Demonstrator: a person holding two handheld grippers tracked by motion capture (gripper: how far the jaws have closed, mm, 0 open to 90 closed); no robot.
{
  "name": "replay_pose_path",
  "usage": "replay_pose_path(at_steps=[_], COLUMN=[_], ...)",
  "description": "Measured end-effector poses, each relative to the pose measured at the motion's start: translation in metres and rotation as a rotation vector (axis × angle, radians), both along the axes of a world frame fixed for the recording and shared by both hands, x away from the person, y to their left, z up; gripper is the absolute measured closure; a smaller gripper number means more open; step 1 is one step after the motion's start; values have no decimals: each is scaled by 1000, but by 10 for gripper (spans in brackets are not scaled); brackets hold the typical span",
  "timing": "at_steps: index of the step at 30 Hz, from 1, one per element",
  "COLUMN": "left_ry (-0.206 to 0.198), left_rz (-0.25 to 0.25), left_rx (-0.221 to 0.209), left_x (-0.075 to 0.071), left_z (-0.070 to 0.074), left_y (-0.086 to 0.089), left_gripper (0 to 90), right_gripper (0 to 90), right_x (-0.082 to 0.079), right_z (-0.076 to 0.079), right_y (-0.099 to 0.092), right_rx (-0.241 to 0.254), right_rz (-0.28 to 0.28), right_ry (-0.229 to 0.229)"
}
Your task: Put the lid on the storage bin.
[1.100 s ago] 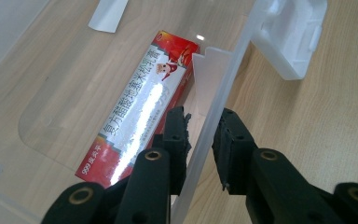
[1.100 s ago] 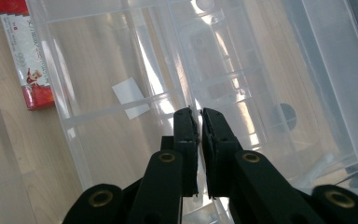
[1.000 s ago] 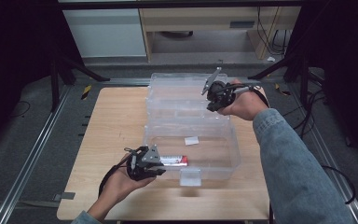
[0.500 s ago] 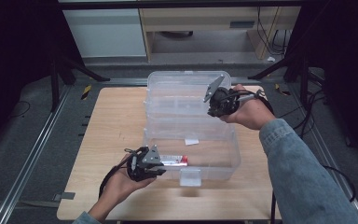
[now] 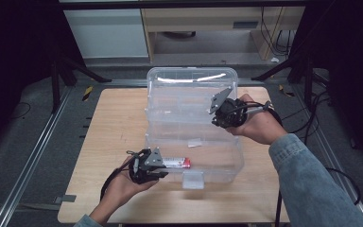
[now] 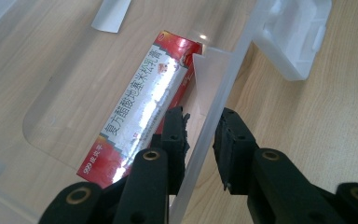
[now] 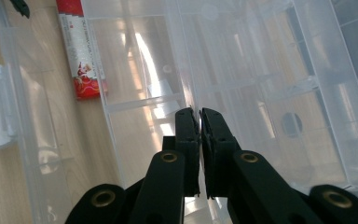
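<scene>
1. Two grippers work on one clear plastic box (image 5: 194, 142) that sits on the wooden table (image 5: 108, 132).
2. Left gripper (image 5: 163, 166): its jaws straddle the box's front wall near the latch (image 5: 192, 179), one jaw inside and one outside. In the left gripper view the jaws are nearly closed on that wall (image 6: 214, 116).
3. Right gripper (image 5: 216, 117): its jaws are pinched almost together on the edge of the clear hinged lid (image 5: 191, 90), which stands raised over the rear of the box. In the right gripper view the thin lid edge (image 7: 192, 100) runs between the jaws.
4. A red and silver carton (image 5: 176, 163) lies flat inside the box, against the front wall, just beside the left gripper.
</scene>
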State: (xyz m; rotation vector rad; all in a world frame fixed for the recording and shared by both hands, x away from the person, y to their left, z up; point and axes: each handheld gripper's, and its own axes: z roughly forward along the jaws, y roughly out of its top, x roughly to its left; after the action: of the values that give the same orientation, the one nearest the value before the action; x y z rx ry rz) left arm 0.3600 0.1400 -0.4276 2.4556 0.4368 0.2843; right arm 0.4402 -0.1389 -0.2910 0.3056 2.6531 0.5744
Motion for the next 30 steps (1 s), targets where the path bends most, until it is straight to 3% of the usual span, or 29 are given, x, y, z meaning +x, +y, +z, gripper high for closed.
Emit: replay_pose_path(at_steps=[11,22,30], left_ry=[-4,-19,-15], left_rz=[7,32,36], left_rx=[2,-6,-7], left_x=[-1,4,4], left_z=[0,-1,-1], left_y=[-1,-9,-10], left_gripper=[734,728,726], right_gripper=[861,846,853], right_x=[-13,1,-9], right_z=[-4,-5,-7], right_y=[-4,-10,-11], right_rx=[26,41,42], right_rz=[11,-10,6], right_ry=[-5,-3,-14])
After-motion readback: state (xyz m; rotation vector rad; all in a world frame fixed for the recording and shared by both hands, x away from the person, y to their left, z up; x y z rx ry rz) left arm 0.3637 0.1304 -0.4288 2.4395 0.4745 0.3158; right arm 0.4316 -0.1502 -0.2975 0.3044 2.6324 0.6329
